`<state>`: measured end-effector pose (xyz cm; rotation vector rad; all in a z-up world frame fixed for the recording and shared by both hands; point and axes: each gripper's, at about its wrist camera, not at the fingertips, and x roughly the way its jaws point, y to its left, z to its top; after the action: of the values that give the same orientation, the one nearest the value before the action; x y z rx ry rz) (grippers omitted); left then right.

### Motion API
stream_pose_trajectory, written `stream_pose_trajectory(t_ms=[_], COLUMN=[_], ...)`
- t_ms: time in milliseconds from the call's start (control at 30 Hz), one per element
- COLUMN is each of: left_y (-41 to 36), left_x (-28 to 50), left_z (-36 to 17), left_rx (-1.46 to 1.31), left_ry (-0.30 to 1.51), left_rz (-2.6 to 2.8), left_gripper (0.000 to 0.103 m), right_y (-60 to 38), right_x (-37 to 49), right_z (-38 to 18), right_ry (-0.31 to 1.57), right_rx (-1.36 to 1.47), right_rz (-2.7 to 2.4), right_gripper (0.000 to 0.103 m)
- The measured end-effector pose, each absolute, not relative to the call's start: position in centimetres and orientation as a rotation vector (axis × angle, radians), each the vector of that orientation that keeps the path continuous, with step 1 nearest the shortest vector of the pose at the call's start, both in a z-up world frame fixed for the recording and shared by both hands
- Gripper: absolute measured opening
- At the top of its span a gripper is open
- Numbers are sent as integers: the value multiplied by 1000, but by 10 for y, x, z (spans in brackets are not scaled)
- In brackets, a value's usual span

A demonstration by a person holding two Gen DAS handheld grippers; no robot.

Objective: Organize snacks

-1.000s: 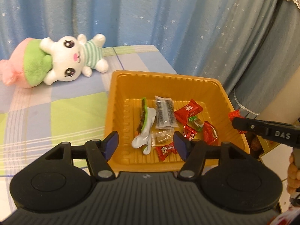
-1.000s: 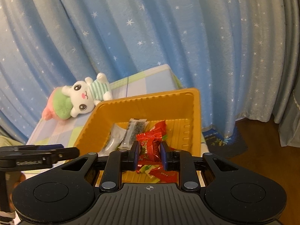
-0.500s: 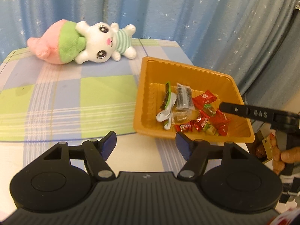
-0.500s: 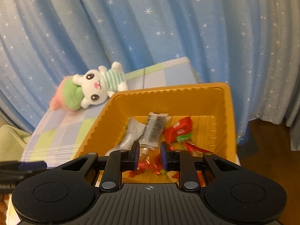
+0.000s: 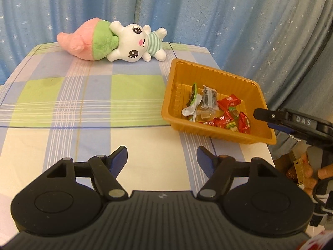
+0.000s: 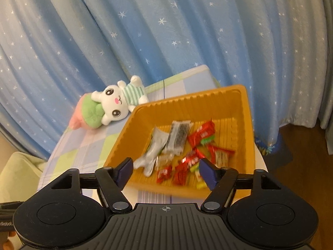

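An orange plastic tray [image 5: 210, 70] [image 6: 187, 102] sits at the table's right corner and holds several wrapped snacks: red candy packets [image 5: 223, 120] [image 6: 201, 133], a clear packet with dark print [image 5: 209, 97] [image 6: 179, 135] and a white-green wrapper [image 5: 192, 106]. My left gripper [image 5: 162, 160] hovers over bare tablecloth left of the tray, its jaws opening with nothing between them. My right gripper [image 6: 165, 171] hangs over the tray's near rim, jaws opening and empty, with red packets lying in the tray below them. In the left wrist view the right gripper's fingertips [image 5: 262, 113] reach over the tray's right side.
A plush rabbit with a pink and green body [image 5: 116, 41] [image 6: 108, 108] lies at the table's far edge. The checked tablecloth [image 5: 83, 95] covers the table. Blue starred curtains [image 6: 166, 41] hang behind. A person's hand [image 5: 316, 173] grips the right tool. The table edge runs just right of the tray.
My right gripper was shut on a red candy packet; its jaws have parted and the packet lies in the tray. My left gripper drew back left from the tray and widened.
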<state>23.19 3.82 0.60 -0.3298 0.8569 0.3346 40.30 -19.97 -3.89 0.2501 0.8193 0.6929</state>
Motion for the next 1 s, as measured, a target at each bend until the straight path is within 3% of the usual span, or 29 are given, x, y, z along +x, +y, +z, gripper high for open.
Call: stream_pose_trajectory(t_ms=[133,333,1000], left_y=[21,-5,-43], left_x=[212,186,98], left_z=[13,19,13], left_rx=[-298,-283,-250], left_ry=[852,843,909], left_rz=[351,359,283], left_gripper=[71,72,72], right_y=[-216,-236,-254], right_x=[375,331,185], right_z=[-34,-26,-22], right_ry=[830,840,902], right_rx=[253,221,120], right_rz=[693,695,634], right_gripper=[82,87,89])
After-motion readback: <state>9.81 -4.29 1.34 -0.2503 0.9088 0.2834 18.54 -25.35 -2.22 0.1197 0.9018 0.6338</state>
